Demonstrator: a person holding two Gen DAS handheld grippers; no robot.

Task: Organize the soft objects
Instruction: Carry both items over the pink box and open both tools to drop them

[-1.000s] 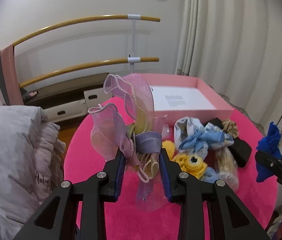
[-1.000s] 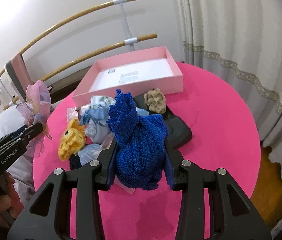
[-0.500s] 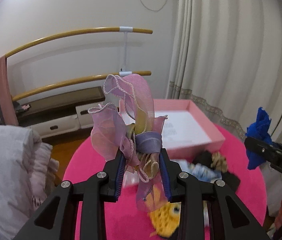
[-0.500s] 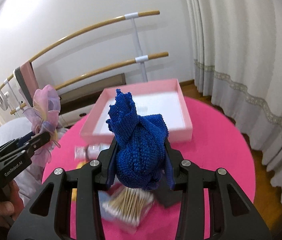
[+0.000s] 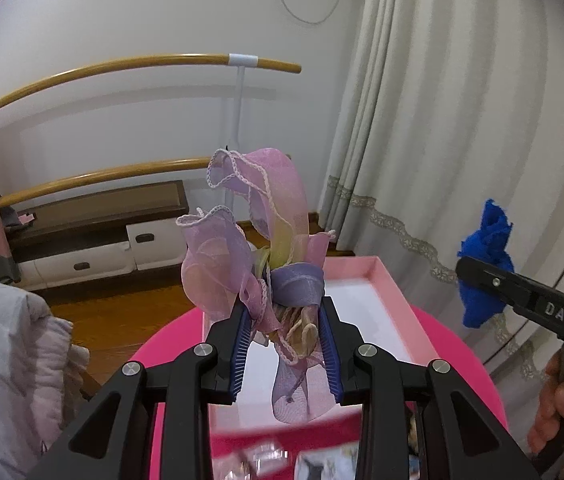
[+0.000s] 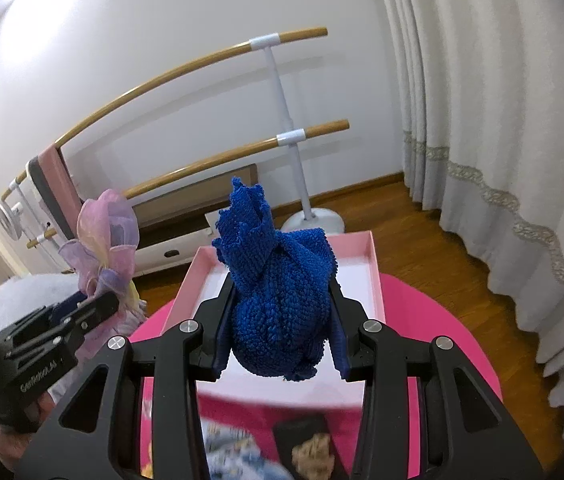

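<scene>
Pink bench [image 6: 434, 320]: both jaws grip fabric, the lilac bow [image 5: 257, 248] left, the blue knit [image 6: 282, 304] right; lower each, probably fully, over the pink box [image 6: 374, 276] before releasing.

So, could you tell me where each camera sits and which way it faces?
Left wrist: on the left gripper, looking over its purple ribbon bow towards the pink box; a hand shows at right.
Right wrist: on the right gripper, looking over its blue knitted cloth.
Shared: each sees the other gripper, the box, the wooden rails.
</scene>
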